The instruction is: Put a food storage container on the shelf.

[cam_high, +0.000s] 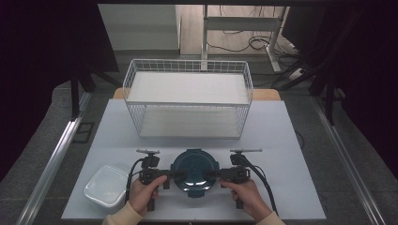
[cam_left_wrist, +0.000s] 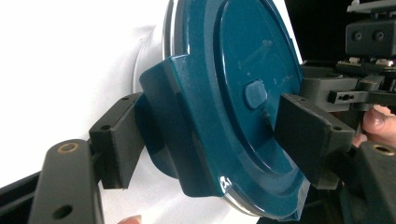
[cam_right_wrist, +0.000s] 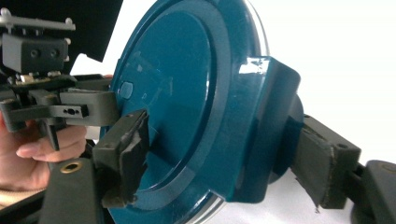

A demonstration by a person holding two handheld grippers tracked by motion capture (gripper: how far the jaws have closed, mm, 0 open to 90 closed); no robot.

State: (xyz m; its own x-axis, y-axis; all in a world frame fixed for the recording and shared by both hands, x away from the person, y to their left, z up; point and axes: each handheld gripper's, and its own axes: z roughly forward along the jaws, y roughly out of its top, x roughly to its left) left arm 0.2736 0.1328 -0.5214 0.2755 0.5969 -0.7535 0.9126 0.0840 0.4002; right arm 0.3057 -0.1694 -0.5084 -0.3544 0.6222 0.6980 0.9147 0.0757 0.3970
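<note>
A round container with a dark blue lid (cam_high: 194, 172) sits on the white table near the front edge. My left gripper (cam_high: 172, 174) is at its left side and my right gripper (cam_high: 210, 174) at its right side. In the left gripper view, the jaws of the left gripper (cam_left_wrist: 212, 135) clamp a side clip of the lid (cam_left_wrist: 247, 70), one pad under the clip and one on top. In the right gripper view, the right gripper (cam_right_wrist: 224, 158) is shut the same way on the opposite clip of the lid (cam_right_wrist: 173, 93).
A white wire basket (cam_high: 187, 63) with a shelf stands at the back of the table (cam_high: 291, 140). A clear plastic box (cam_high: 107, 185) lies at the front left, beside the left hand. Cables trail from both grippers toward the front edge.
</note>
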